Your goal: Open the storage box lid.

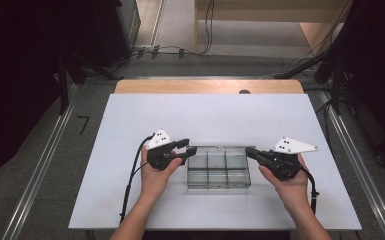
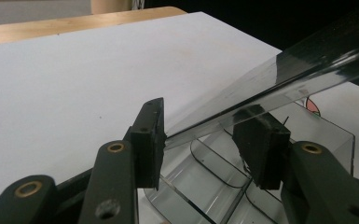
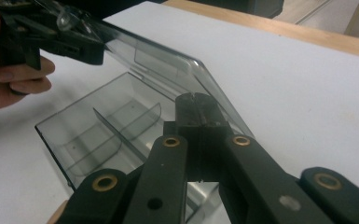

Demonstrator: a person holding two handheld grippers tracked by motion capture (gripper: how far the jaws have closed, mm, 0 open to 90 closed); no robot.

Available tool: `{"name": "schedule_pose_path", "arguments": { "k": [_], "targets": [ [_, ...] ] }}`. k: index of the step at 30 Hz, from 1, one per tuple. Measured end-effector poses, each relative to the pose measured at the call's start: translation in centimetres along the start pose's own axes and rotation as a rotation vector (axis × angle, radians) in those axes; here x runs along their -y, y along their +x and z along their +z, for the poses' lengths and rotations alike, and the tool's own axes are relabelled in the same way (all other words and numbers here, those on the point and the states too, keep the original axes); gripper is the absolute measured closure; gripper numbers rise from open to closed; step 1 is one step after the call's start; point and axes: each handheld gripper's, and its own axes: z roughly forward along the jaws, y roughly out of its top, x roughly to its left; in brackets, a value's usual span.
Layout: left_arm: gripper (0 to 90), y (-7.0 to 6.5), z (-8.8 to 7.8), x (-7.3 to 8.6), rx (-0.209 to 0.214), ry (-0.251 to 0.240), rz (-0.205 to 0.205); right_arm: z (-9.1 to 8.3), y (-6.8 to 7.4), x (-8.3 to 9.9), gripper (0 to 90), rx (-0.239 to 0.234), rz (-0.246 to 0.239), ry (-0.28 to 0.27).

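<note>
Left gripper (image 1: 186, 146) half-closed, lid (image 2: 279, 84) edge between jaws, far pad not yet touching. Right gripper (image 1: 249, 150) clenched on lid's opposite end. Box (image 1: 219, 170) btwn both, just below tips. Best to squeeze gently, keep both ends level while swinging. Clear smoky plastic, slick, thin; rectangular w/ curved dividers.

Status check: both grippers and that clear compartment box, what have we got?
Right gripper shut at the clear box's right end. Left gripper jaws astride the raised lid edge, not yet pressing. Nothing else on the white table.
</note>
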Motion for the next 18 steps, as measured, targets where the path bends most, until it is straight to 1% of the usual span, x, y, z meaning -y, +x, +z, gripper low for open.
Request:
{"name": "schedule_pose_path", "arguments": {
  "k": [5, 7, 8, 10, 11, 13, 16, 18],
  "targets": [
    [54.4, 0.3, 0.0, -0.1, 0.014, -0.007, -0.01, -0.5, -1.1, 1.3, 82.7, -0.004, 0.024, 0.013],
    [54.9, 0.3, 0.0, -0.2, 0.017, -0.008, -0.013, -0.9, -1.7, 1.6, 77.8, 0.003, 0.045, 0.008],
    [54.9, 0.3, 0.1, -0.2, 0.019, -0.007, -0.014, -1.1, -2.0, 1.7, 75.1, 0.007, 0.045, 0.004],
    [55.2, 0.3, 0.2, -0.3, 0.023, -0.007, -0.012, -1.3, -2.3, 1.6, 67.5, 0.014, 0.054, -0.009],
    [55.2, 0.3, 0.2, -0.4, 0.024, -0.006, -0.012, -1.3, -2.5, 1.5, 63.7, 0.013, 0.065, -0.012],
    [55.2, 0.3, 0.3, -0.5, 0.028, -0.007, -0.017, -1.2, -2.8, 1.2, 57.0, 0.003, 0.072, -0.02],
    [55.5, 0.5, 0.4, -0.6, 0.033, -0.01, -0.022, -0.7, -3.1, 0.7, 50.7, -0.017, 0.08, -0.021],
    [55.8, 0.6, 0.4, -0.6, 0.034, -0.014, -0.034, -0.2, -3.2, 0.4, 48.1, -0.022, 0.08, -0.02]
  ]
}}
